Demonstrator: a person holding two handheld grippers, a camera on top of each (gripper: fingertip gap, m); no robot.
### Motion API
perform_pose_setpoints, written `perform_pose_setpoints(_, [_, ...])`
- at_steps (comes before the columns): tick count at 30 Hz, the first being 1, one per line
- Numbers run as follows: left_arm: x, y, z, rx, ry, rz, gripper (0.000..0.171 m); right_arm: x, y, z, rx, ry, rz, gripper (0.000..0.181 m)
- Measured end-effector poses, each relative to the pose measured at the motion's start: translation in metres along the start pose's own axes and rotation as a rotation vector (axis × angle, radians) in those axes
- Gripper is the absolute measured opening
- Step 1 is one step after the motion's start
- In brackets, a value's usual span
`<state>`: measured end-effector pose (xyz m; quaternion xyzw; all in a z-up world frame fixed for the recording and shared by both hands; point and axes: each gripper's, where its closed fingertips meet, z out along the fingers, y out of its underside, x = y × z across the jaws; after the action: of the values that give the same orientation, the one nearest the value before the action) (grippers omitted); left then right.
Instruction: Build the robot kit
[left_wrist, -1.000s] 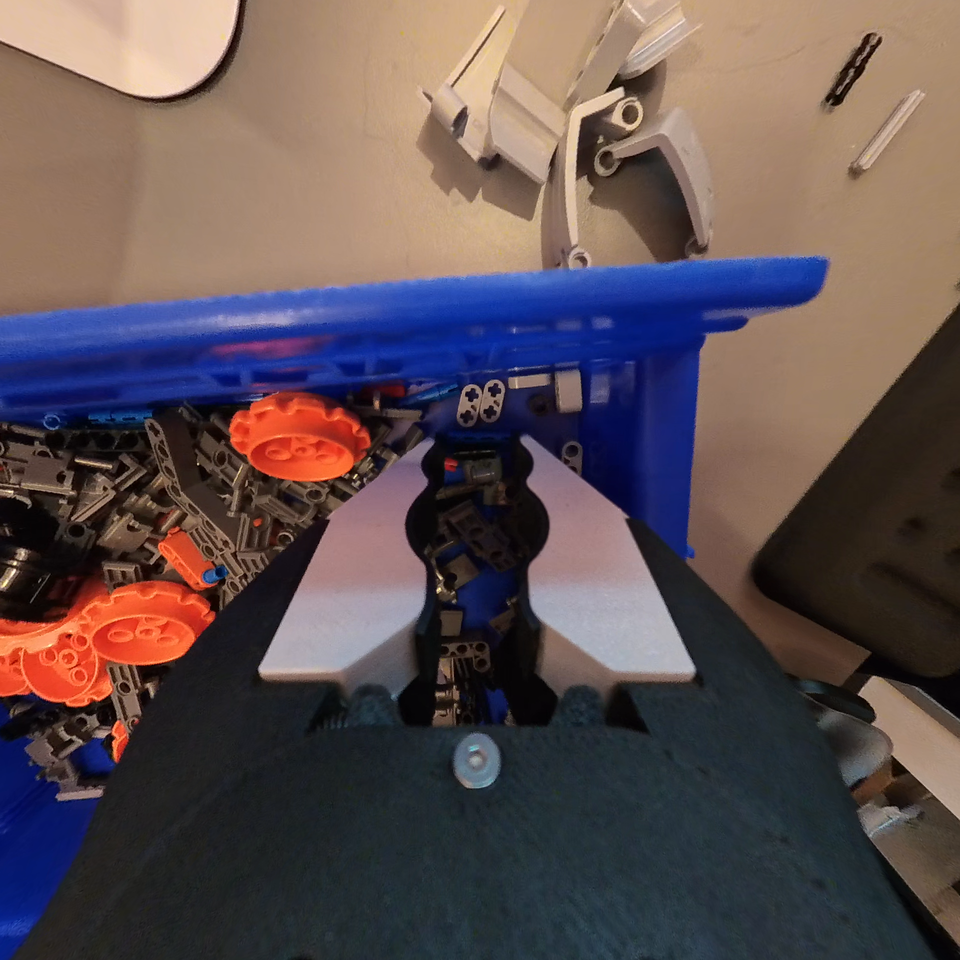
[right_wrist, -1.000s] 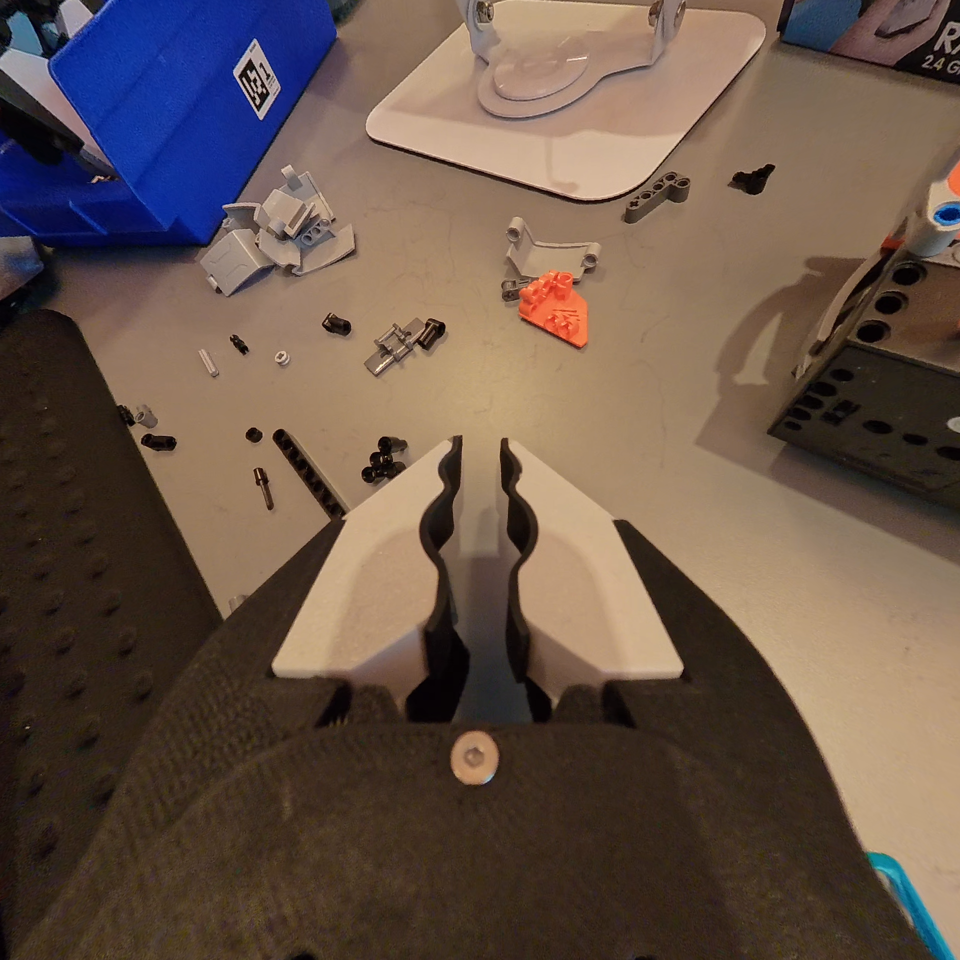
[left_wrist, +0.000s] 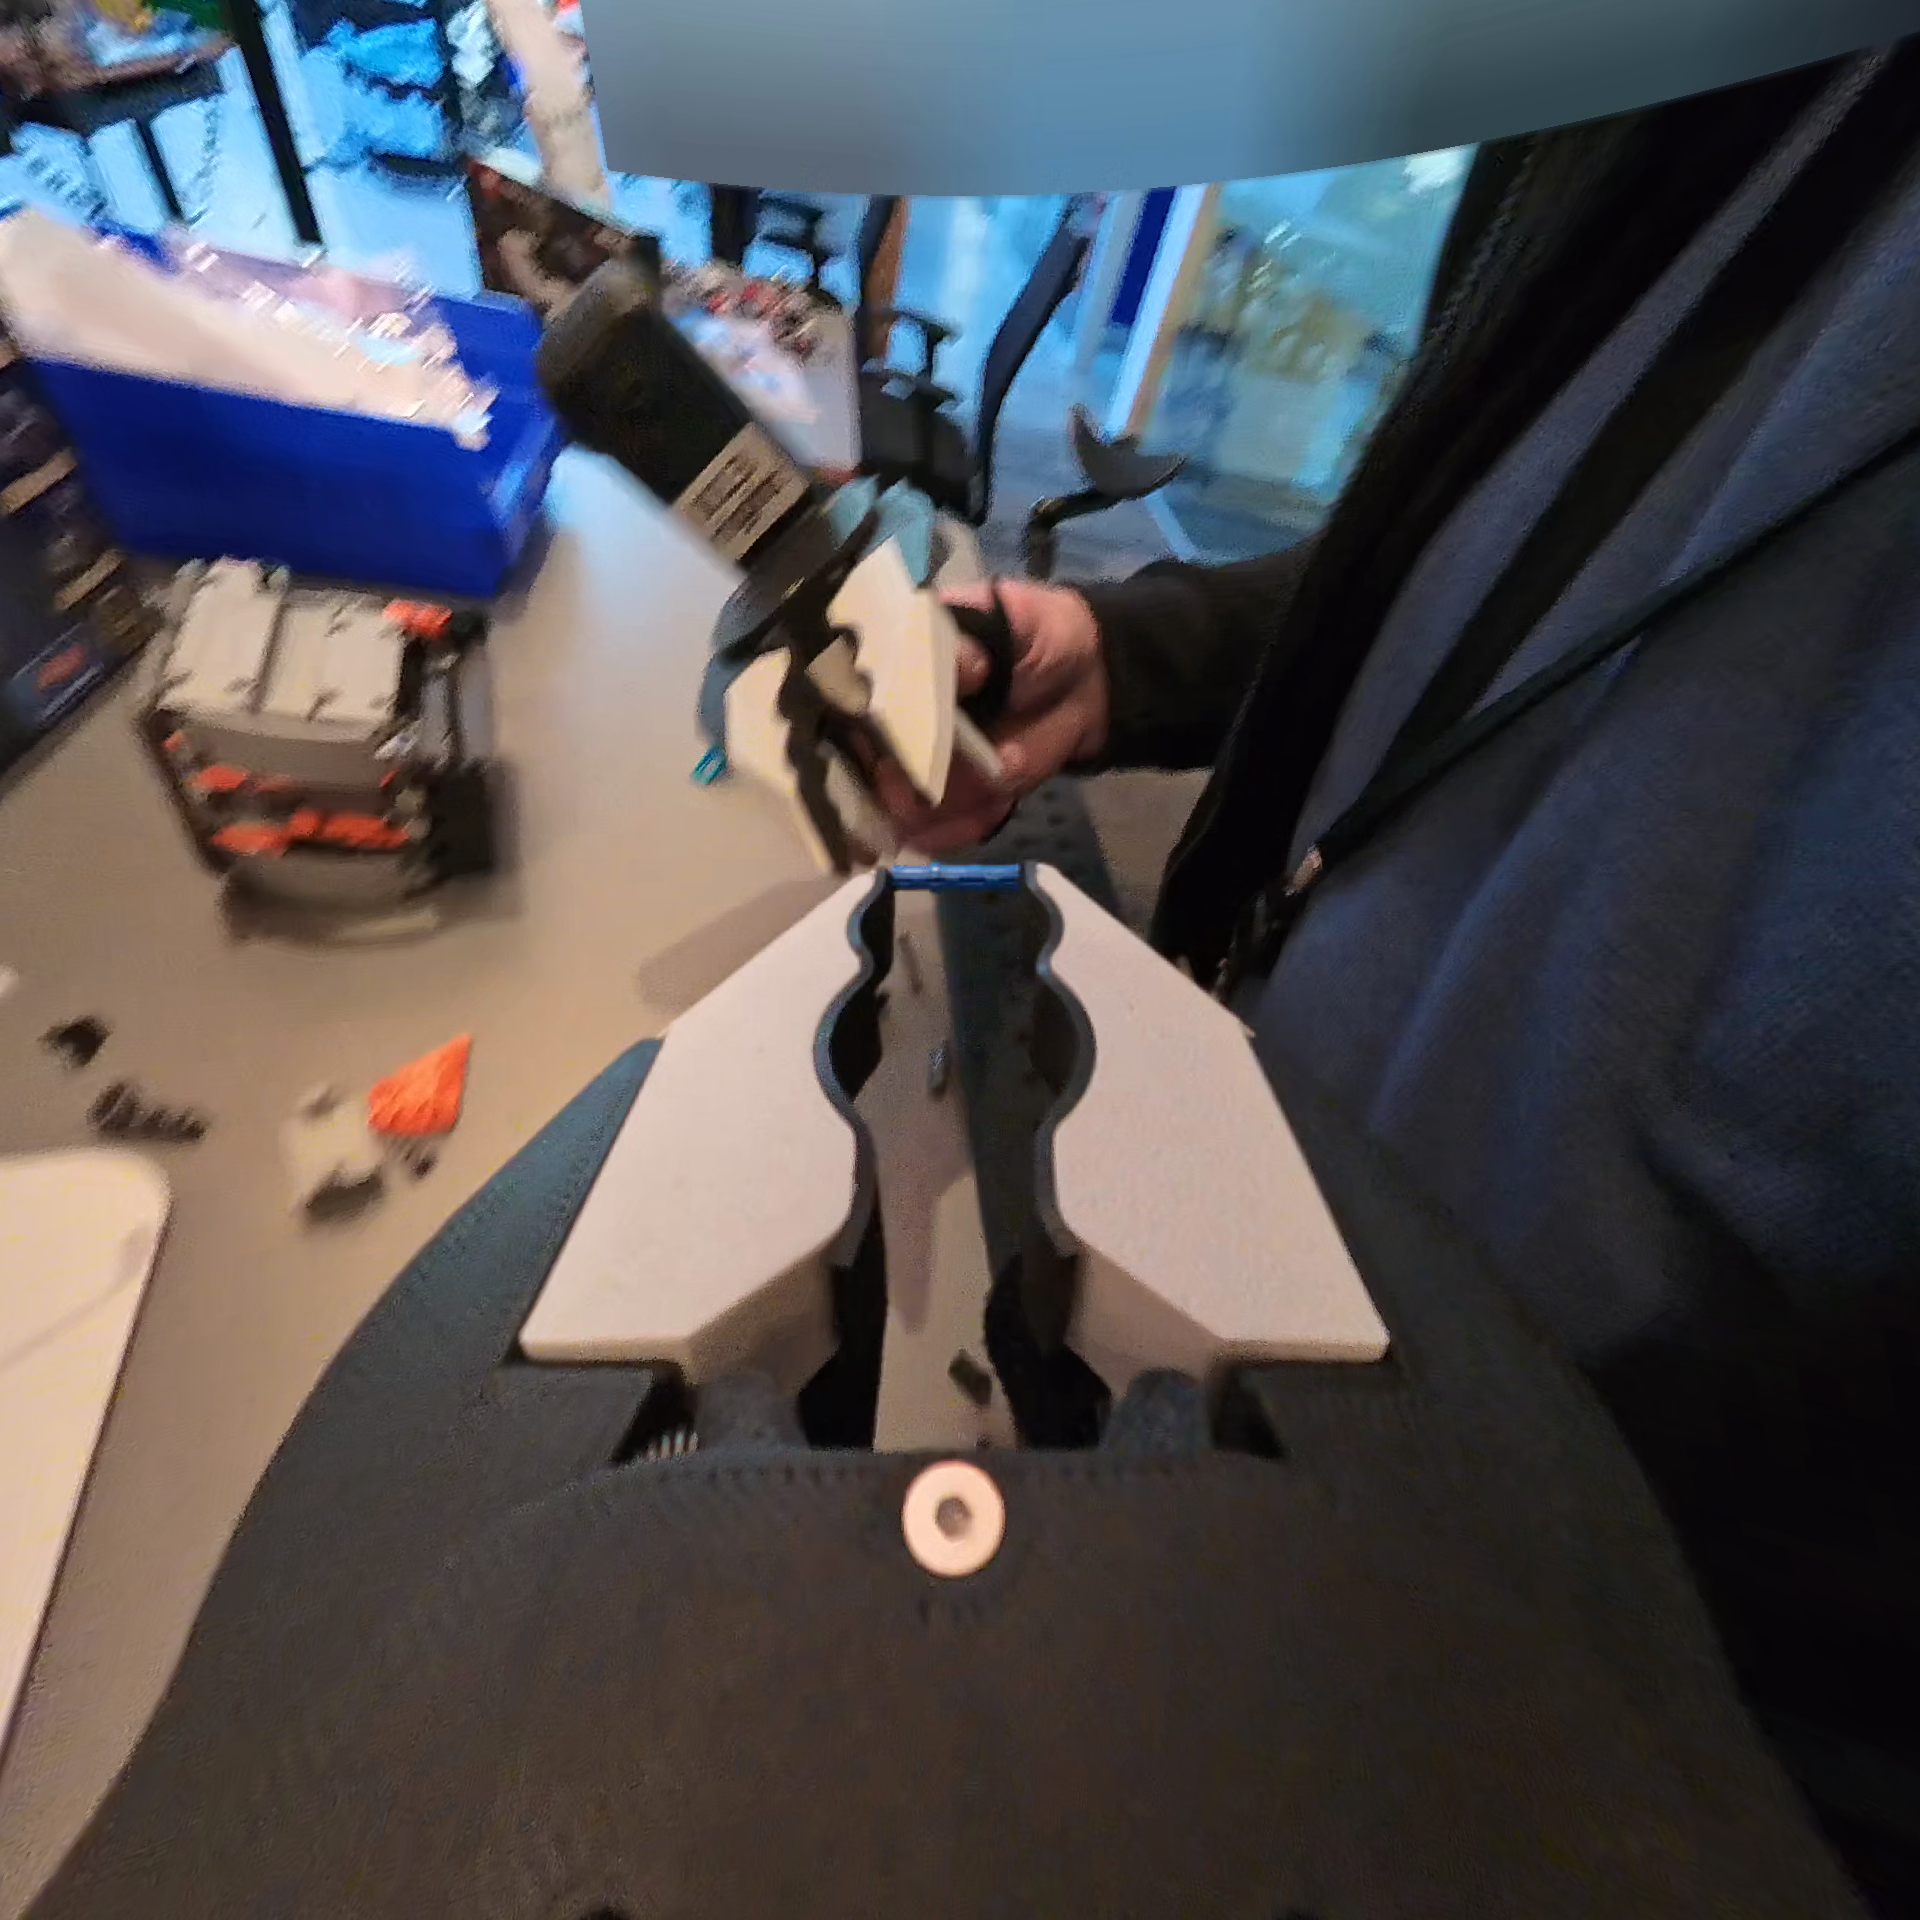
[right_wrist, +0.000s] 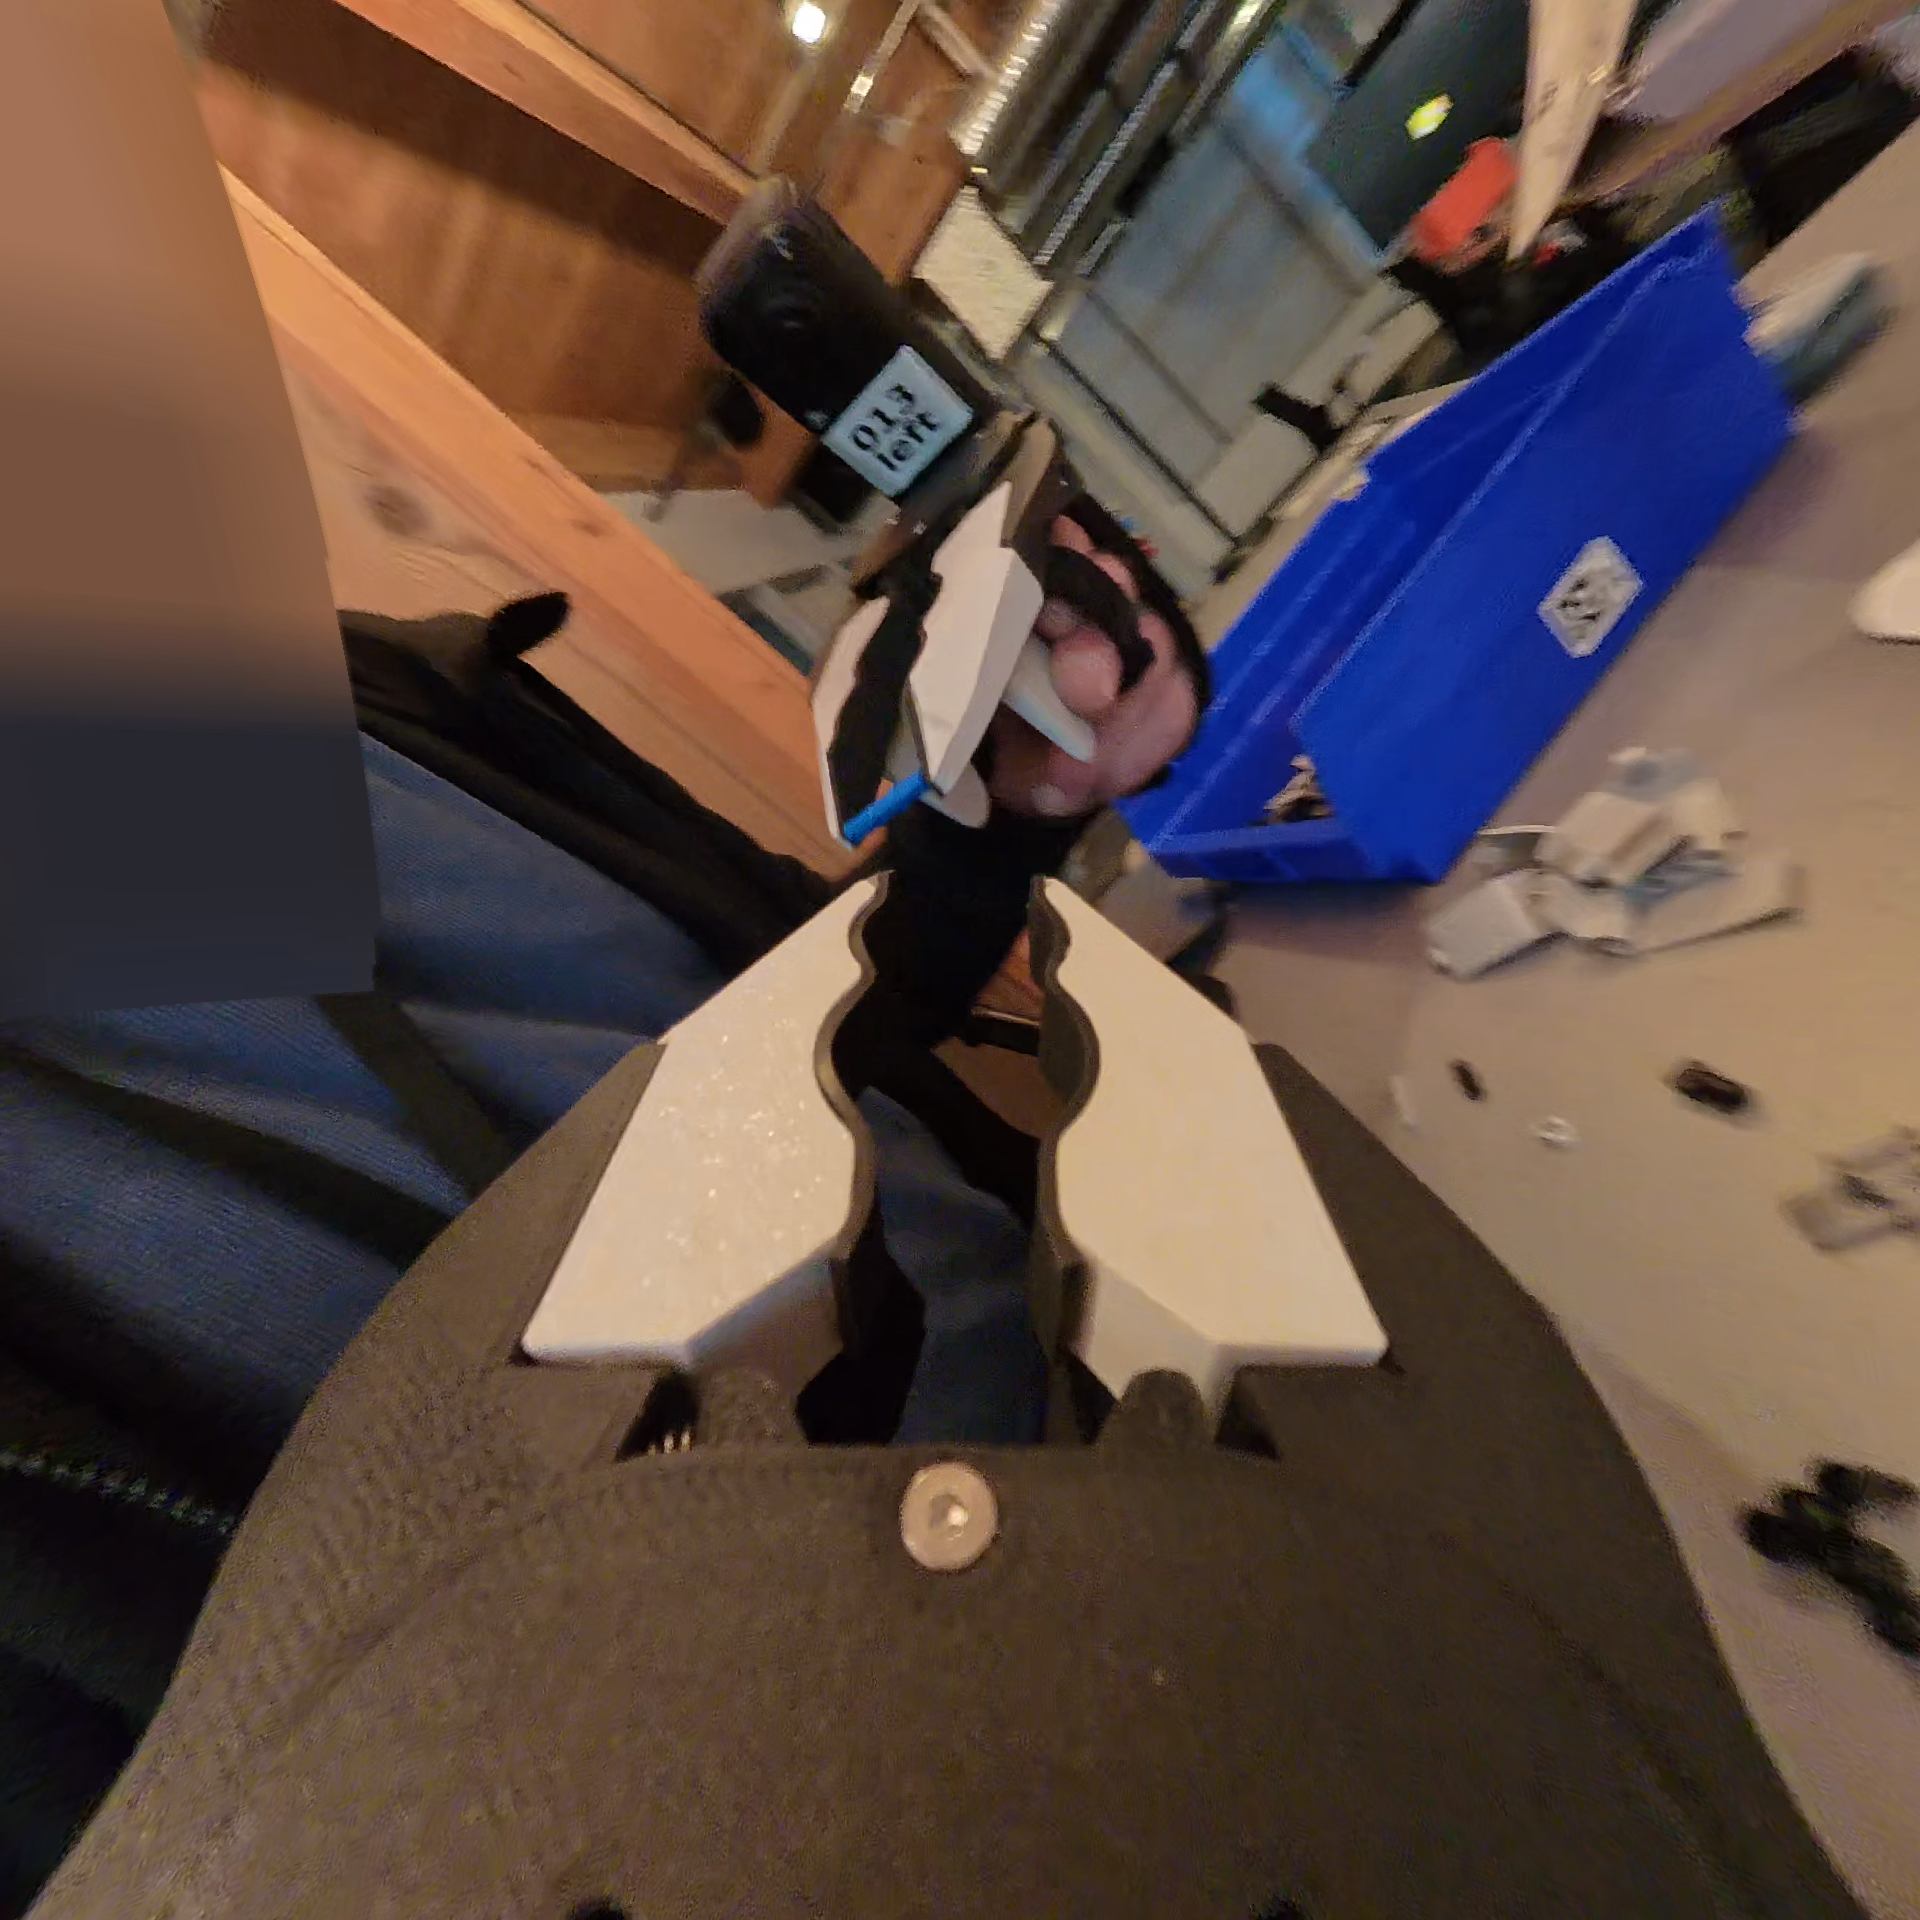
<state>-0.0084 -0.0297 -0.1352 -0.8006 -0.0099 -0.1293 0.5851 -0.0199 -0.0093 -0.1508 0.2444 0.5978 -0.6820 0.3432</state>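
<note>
Contact is only at the very tips: the left gripper (left_wrist: 956, 891) pinches a small blue pin (left_wrist: 954, 878) there. The pin lies crosswise between the two tips, so the jaws stand apart by about the pin's length, with nothing else between them. In the right wrist view the same pin shows as a short blue stick, and one end pokes out past the pale fingers.

Both grippers are up in the air, above the table (right_wrist: 1558, 1299), and they face each other in front of the person's dark blue jacket (left_wrist: 1558, 935). The right gripper (right_wrist: 956, 904) is partly open and holds nothing; only cloth and the dark glove of the other hand show through its gap. Its tips are near the pin but apart from it. A hand (left_wrist: 1029, 686) holds it by the handle.

On the table, well apart from the pin, stands a blue bin (right_wrist: 1507, 623), with a heap of grey panels (right_wrist: 1600, 883) just beside it. Small black pieces (right_wrist: 1704, 1088) lie scattered near. The left wrist view also shows an orange piece (left_wrist: 421, 1086), a grey and orange built block (left_wrist: 312, 727) and the corner of a white mat (left_wrist: 62, 1299), all blurred.
</note>
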Motion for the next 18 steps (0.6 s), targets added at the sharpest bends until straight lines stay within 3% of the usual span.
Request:
perform_pose_setpoints(3, [0.005,-0.008,0.017,0.058,0.092,0.012,0.022,-0.011,-0.006,0.003,0.043,-0.150,0.093,0.022])
perform_pose_setpoints(8, [0.010,-0.016,0.029,0.067,0.129,0.071,0.022,-0.030,-0.002,0.002,0.043,-0.323,0.190,0.023])
perform_pose_setpoints(18, [0.020,-0.015,0.045,-0.020,0.165,0.163,0.022,-0.039,0.000,-0.002,0.061,-0.415,0.231,0.006])
